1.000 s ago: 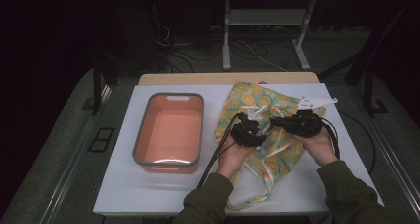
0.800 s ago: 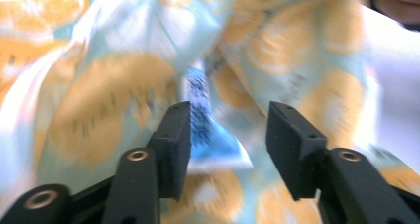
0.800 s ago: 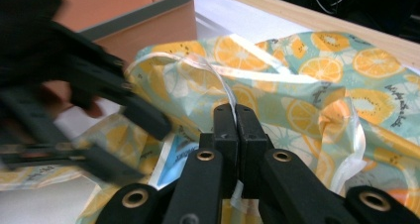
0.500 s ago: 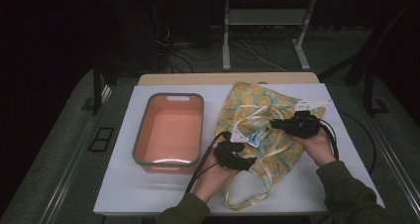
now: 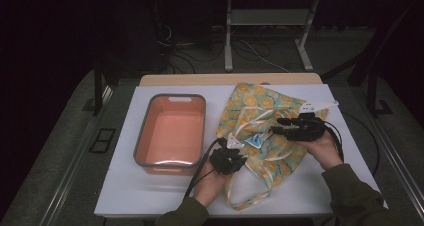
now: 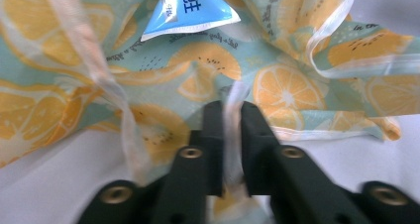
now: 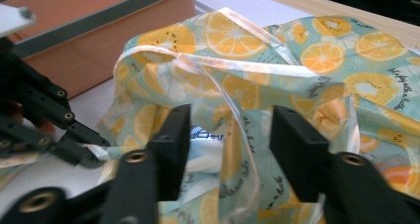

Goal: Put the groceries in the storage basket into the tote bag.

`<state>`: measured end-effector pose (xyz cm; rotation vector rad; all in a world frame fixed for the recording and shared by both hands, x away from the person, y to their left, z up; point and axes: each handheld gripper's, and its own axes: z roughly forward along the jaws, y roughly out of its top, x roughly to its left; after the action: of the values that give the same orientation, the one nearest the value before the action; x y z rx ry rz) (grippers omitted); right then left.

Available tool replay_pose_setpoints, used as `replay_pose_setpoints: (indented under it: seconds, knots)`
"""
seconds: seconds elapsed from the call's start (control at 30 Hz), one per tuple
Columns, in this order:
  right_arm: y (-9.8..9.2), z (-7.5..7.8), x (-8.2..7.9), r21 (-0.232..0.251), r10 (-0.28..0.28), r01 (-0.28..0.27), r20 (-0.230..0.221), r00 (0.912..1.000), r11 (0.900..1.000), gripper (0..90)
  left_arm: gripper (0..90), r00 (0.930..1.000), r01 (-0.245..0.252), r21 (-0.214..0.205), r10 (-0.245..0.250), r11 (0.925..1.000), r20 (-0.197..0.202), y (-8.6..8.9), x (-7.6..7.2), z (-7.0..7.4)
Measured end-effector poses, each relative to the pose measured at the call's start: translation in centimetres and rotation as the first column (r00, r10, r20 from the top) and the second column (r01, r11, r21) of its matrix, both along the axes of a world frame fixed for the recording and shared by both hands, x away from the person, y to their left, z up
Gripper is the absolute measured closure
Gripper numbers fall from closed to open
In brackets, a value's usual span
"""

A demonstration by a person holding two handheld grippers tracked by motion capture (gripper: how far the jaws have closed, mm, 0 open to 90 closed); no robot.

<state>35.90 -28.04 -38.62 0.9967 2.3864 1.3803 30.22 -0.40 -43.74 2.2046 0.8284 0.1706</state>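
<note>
Here, surface: we see a white surface [image 5: 150, 196] carrying a tub and a cloth bag, with a wooden edge along its far side.
Bag: the orange-slice print bag [image 5: 260, 106] lies crumpled at about 3 o'clock from the tub, just beside it; its pale ribbon handles [image 5: 250, 198] loop toward 6 o'clock.
Packet: a blue and white packet [image 6: 190, 8] shows at the bag's mouth, between the two tongs in the high view.
Left tongs: the left tongs [image 6: 230, 149] sit at the bag's near edge, at 6 o'clock of the packet, clenched on a pale ribbon strip [image 6: 232, 120] that runs up between the black jaws.
Right tongs: the right tongs [image 7: 225, 154] hover at the bag's 3 o'clock side, released, jaws wide apart, with a ribbon [image 7: 237, 110] and folds of cloth lying between them, touching neither jaw as far as we can tell.
In the way: loose ribbons cross in front of the packet.
Tub: the orange tub [image 5: 172, 131] with a grey rim stands at 9 o'clock of the bag.
Beyond: cables [image 5: 250, 51] and a metal stand's legs [image 5: 227, 41] lie on the dark floor at 12 o'clock.
</note>
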Motion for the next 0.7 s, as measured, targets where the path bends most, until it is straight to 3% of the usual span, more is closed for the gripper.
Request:
replay_pose_setpoints:
  seconds: [0.27, 0.47, 0.57, 0.7]
  knots:
    - [-0.5, 1.6, -2.3, 0.011, -0.003, 0.002, 0.021, 0.9998, 0.9999, 36.4, 88.7, 0.9999, 0.004, -0.042, -0.005, 0.9991, -0.015, 0.3, -0.1, 0.4]
    - [-0.1, 3.1, -4.6, 0.036, 0.036, -0.037, 0.037, 0.9987, 0.9987, 35.5, 88.8, 0.9996, 0.002, -0.053, -0.004, 0.9986, -0.029, 0.3, -0.1, 0.4]
    - [0.7, 2.8, -6.0, 0.035, 0.082, -0.082, 0.019, 0.9965, 0.9960, 38.0, 88.8, 0.9996, -0.001, -0.049, 0.000, 0.9988, -0.030, 0.3, -0.1, 0.4]
    - [2.3, 1.2, -7.4, -0.014, 0.139, -0.139, -0.001, 0.9903, 0.9903, 44.0, 88.8, 0.9996, -0.005, -0.048, 0.003, 0.9988, -0.029, 0.4, 0.0, 0.4]
